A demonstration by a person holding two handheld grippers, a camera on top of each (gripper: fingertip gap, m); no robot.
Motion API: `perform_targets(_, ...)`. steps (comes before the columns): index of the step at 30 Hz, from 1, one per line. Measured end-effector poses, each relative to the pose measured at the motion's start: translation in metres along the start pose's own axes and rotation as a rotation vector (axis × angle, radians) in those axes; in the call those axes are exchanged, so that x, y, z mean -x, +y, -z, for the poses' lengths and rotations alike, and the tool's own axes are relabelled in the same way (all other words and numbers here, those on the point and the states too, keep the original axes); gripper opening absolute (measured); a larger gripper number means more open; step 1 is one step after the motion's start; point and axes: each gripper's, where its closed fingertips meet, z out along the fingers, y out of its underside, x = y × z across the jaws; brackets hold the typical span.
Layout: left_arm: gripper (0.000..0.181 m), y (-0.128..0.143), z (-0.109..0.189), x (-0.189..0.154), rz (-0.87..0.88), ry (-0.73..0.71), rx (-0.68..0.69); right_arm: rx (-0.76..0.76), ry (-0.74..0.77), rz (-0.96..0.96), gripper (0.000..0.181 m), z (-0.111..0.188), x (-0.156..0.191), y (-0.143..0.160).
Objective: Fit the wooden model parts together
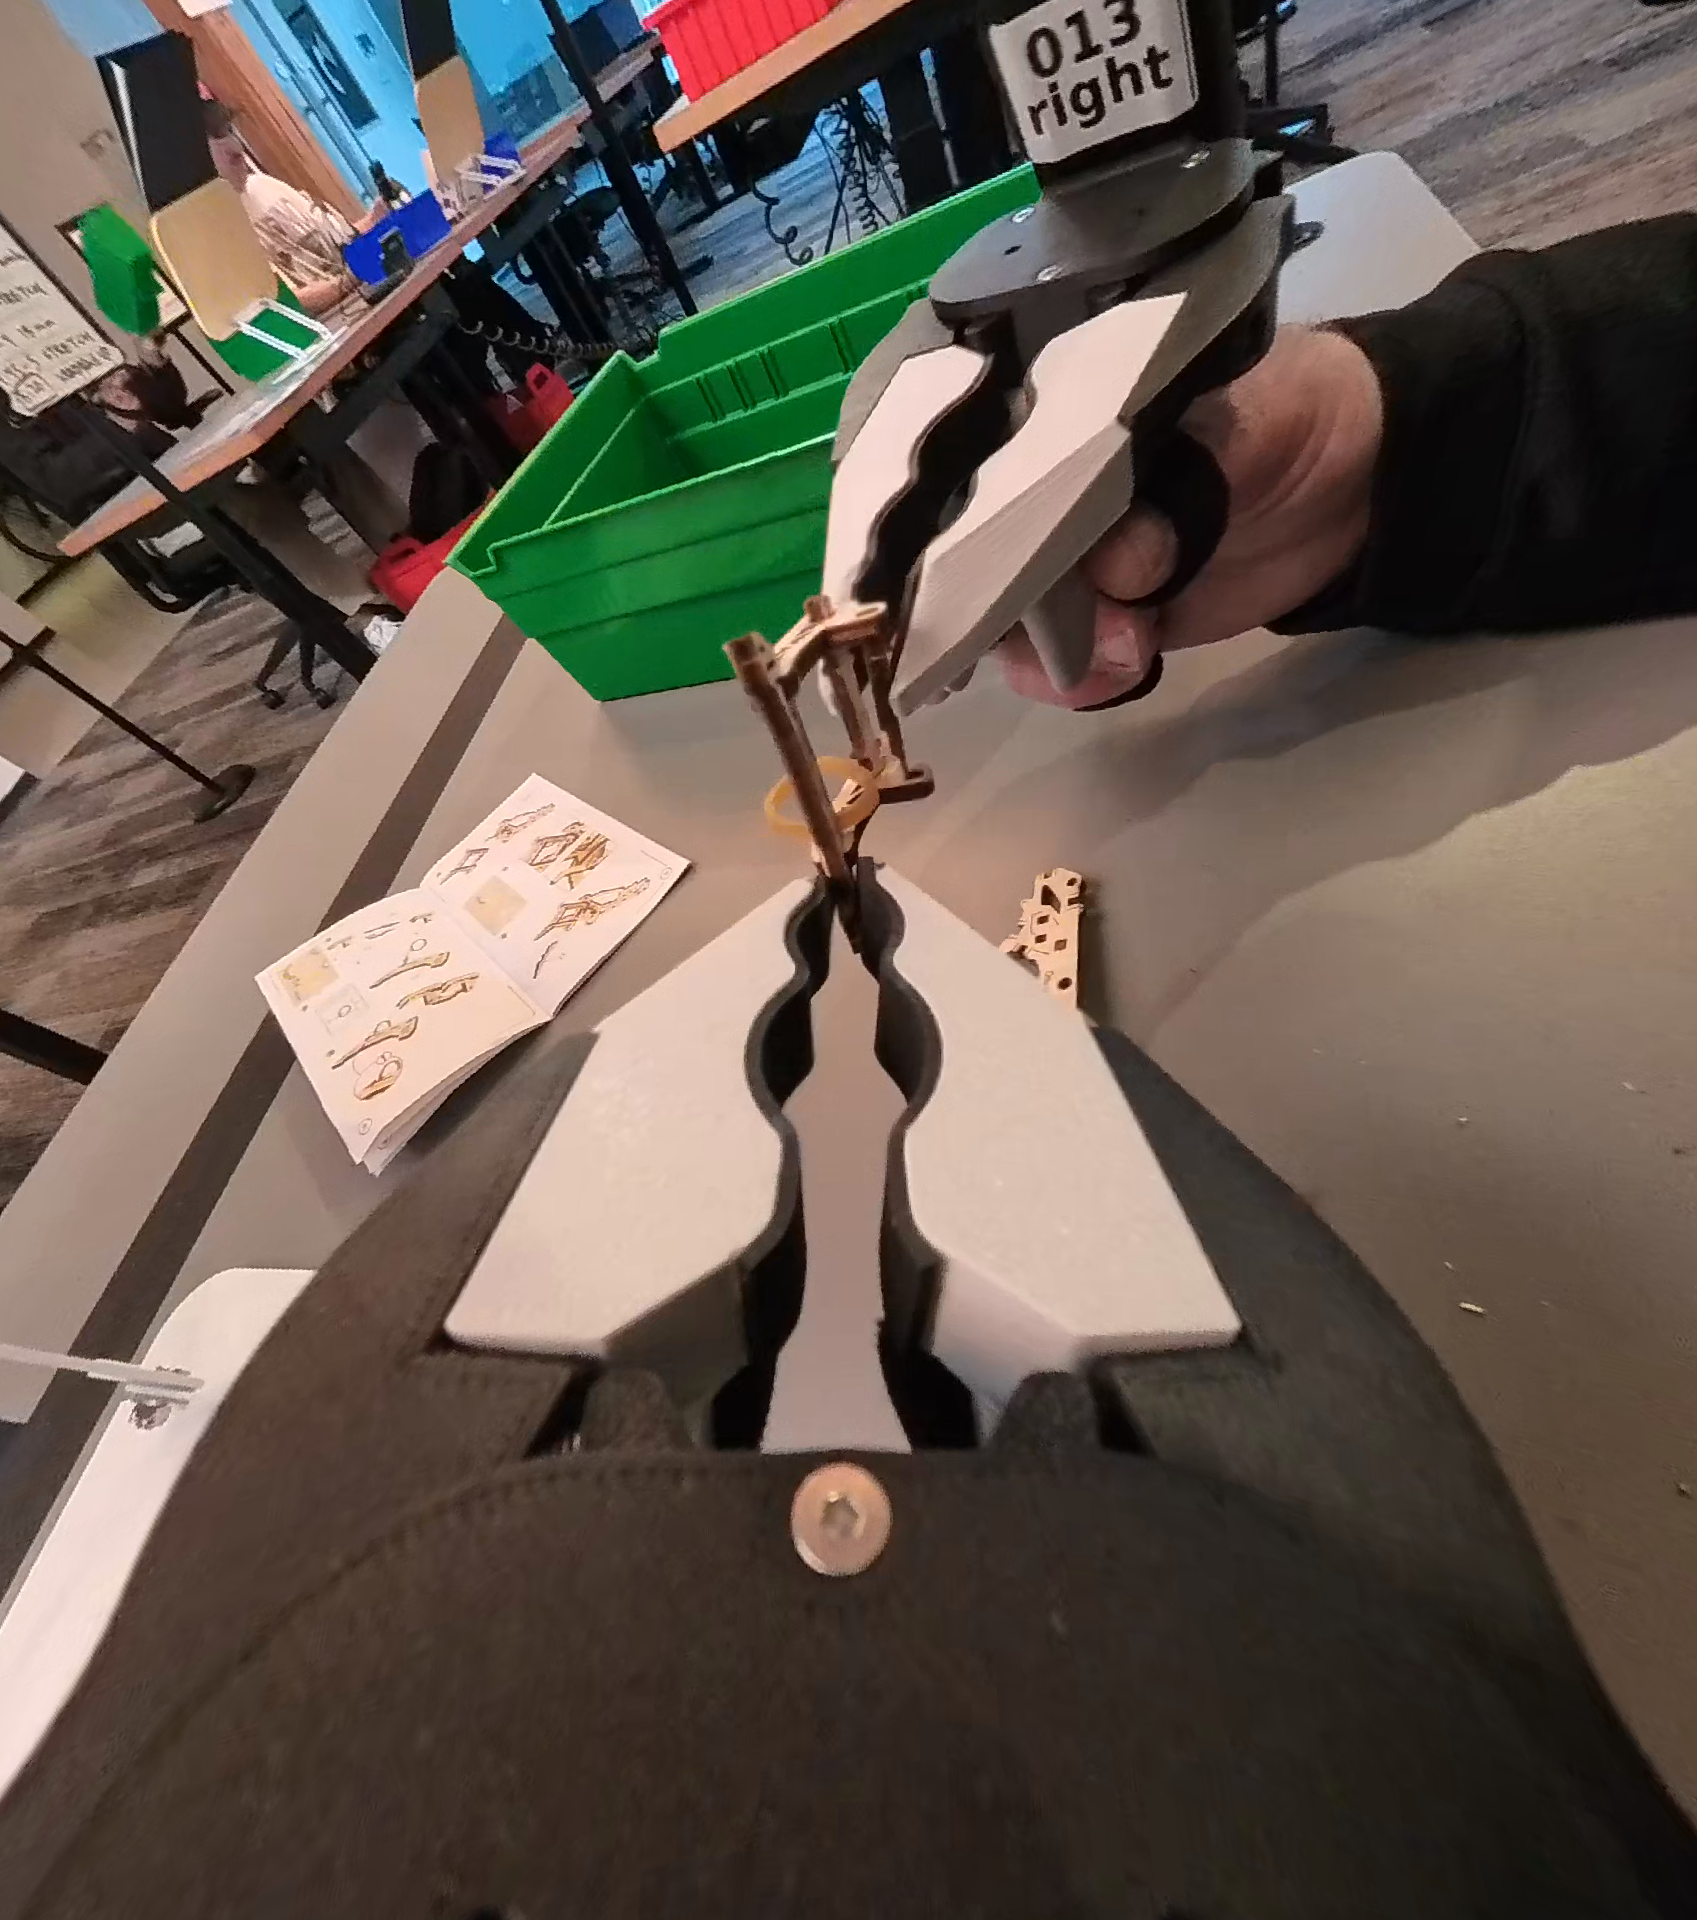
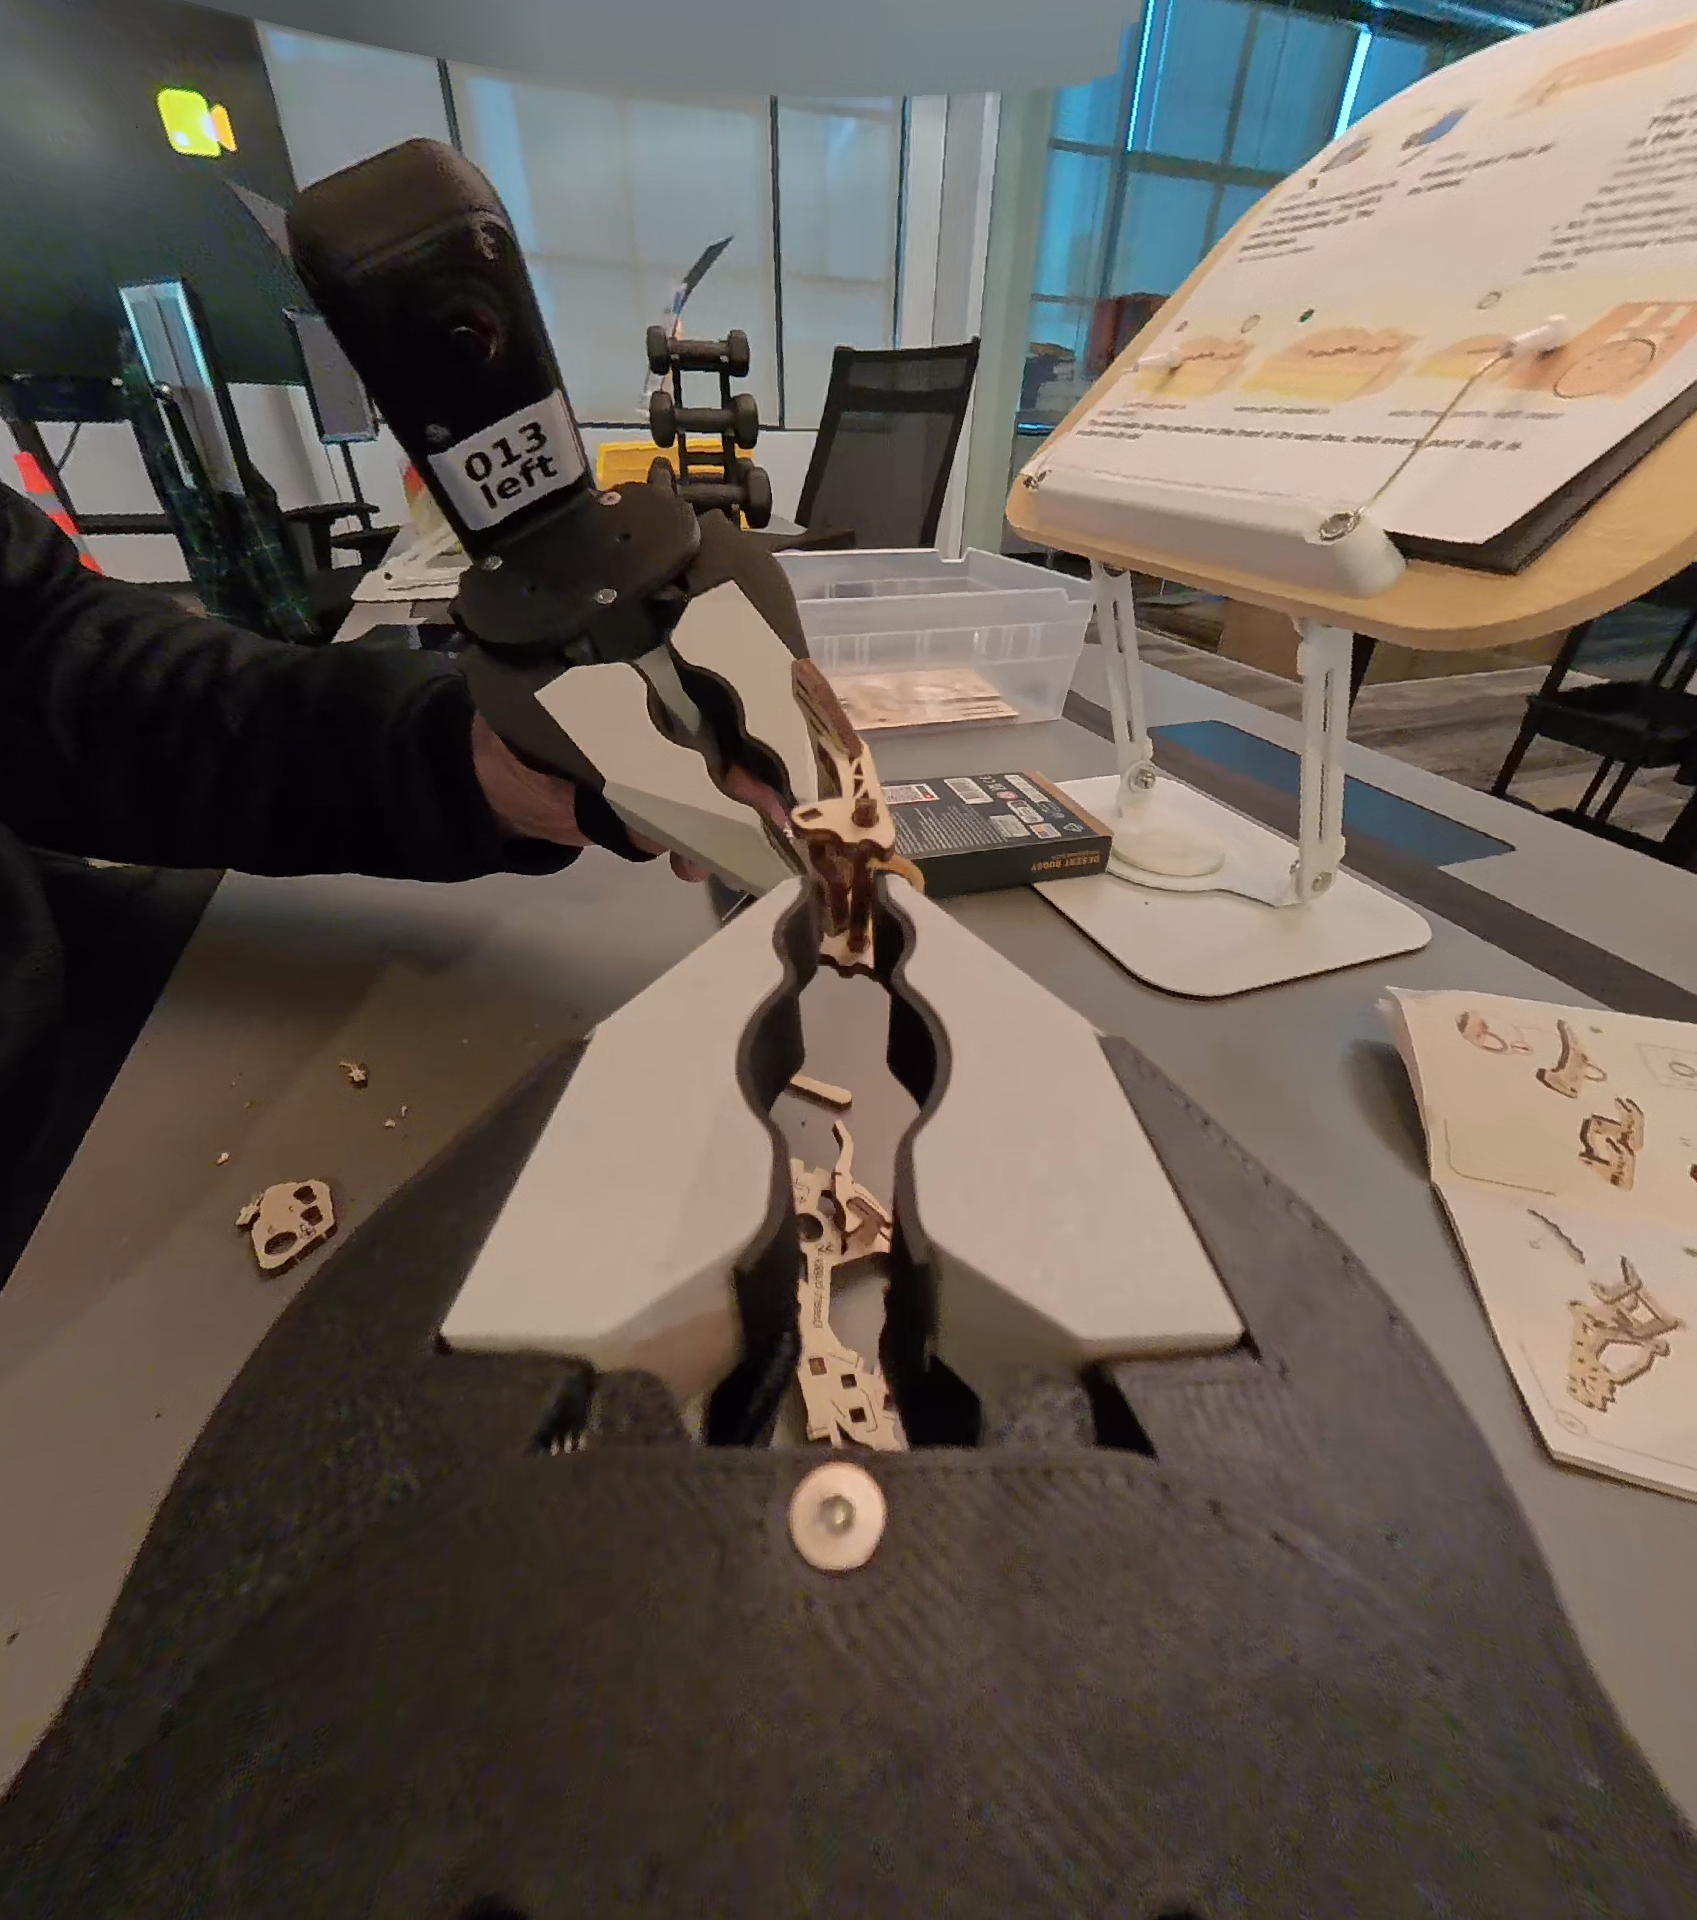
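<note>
My left gripper [image 1: 842,896] is shut on the lower end of a thin dark-edged wooden strip [image 1: 790,748] that rises up and to the left. My right gripper [image 1: 880,649] comes down from the upper right and is shut on a small pale wooden assembly [image 1: 849,665] that meets the strip's top. In the right wrist view my right gripper [image 2: 849,909] pinches that assembly [image 2: 846,852], and the left gripper [image 2: 790,831] holds the curved strip [image 2: 828,727] against it. A yellow rubber band [image 1: 802,805] shows just behind the strip.
A flat wooden fret [image 1: 1052,935] lies on the grey table [image 1: 1395,935], also under my right gripper [image 2: 839,1299]. Other offcuts [image 2: 288,1226] and crumbs lie nearby. An open instruction booklet [image 1: 470,956], green bin [image 1: 719,499], black box [image 2: 989,831], clear bin [image 2: 927,634] and document stand [image 2: 1239,894] surround the work. Only a small space, under 4 cm, lies between the two pairs of fingers.
</note>
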Motion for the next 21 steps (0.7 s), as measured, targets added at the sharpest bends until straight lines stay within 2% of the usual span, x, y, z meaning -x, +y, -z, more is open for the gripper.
perform_targets(4, 0.003, 0.001, -0.001, -0.002, 0.008, 0.016, 0.007, -0.001, 0.003, 0.017, 0.005, 0.001, 0.001, -0.001)
perform_targets(5, 0.006, 0.001, -0.001, -0.003, 0.013, 0.018, 0.008, -0.002, 0.004, 0.019, 0.005, 0.001, 0.000, -0.001)
perform_targets(7, 0.024, 0.001, -0.003, -0.003, 0.042, 0.019, 0.010, -0.007, 0.016, 0.031, 0.005, 0.002, -0.001, -0.002)
perform_targets(12, 0.028, -0.014, 0.002, 0.000, 0.124, 0.038, -0.037, 0.001, 0.017, 0.056, 0.005, 0.002, 0.000, -0.002)
perform_targets(16, 0.002, -0.019, 0.007, 0.001, 0.114, 0.041, -0.016, 0.017, 0.008, 0.087, 0.005, -0.002, 0.005, 0.000)
perform_targets(19, 0.001, -0.017, 0.010, -0.001, 0.123, 0.037, -0.012, 0.025, -0.004, 0.092, 0.006, -0.004, 0.008, 0.001)
perform_targets(21, 0.001, -0.011, 0.013, 0.001, 0.108, 0.000, 0.004, 0.056, 0.018, 0.095, 0.022, -0.006, 0.005, 0.007)
